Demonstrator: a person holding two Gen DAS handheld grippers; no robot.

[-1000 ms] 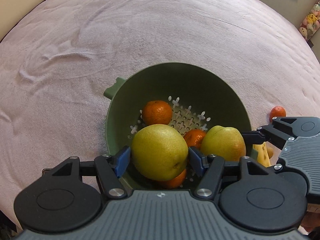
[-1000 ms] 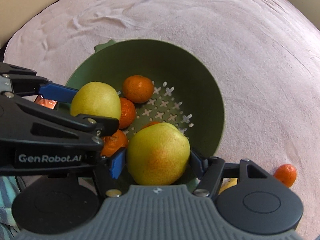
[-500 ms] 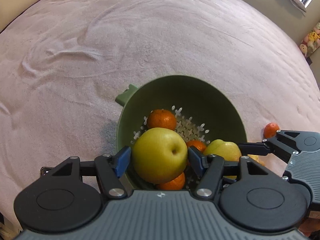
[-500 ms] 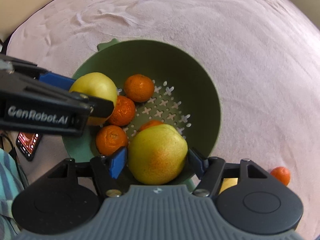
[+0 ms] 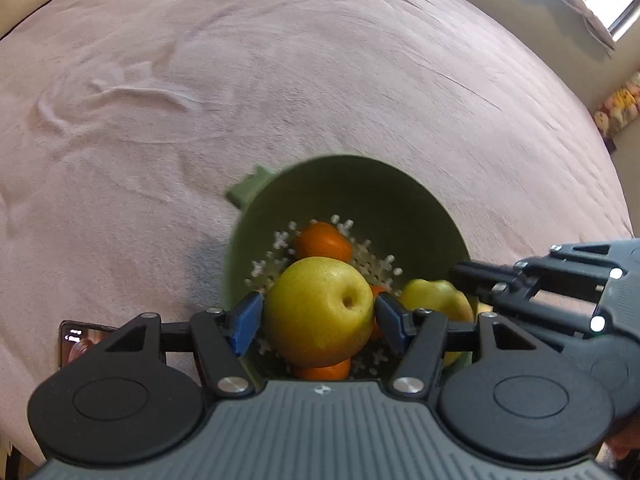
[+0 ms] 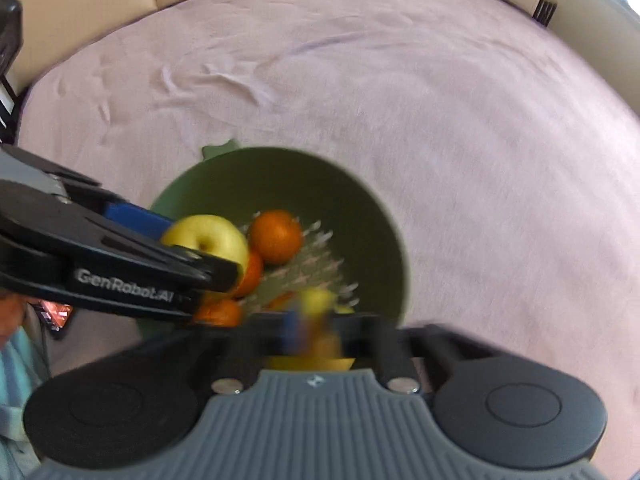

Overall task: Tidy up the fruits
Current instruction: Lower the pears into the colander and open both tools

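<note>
A yellow pear is being kept clamped in the left tongs above the green colander, while the right tongs, blurred beyond telling their state, are being pulled back, suggesting their pear was just dropped

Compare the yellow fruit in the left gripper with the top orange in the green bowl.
The yellow fruit is clearly bigger than the orange. It is pale yellow-green; the orange is deep orange. The yellow fruit is clamped between the left gripper's blue fingers above the green bowl, while the orange lies loose on the bowl's perforated bottom. Both are roundish, whole fruits.
</note>
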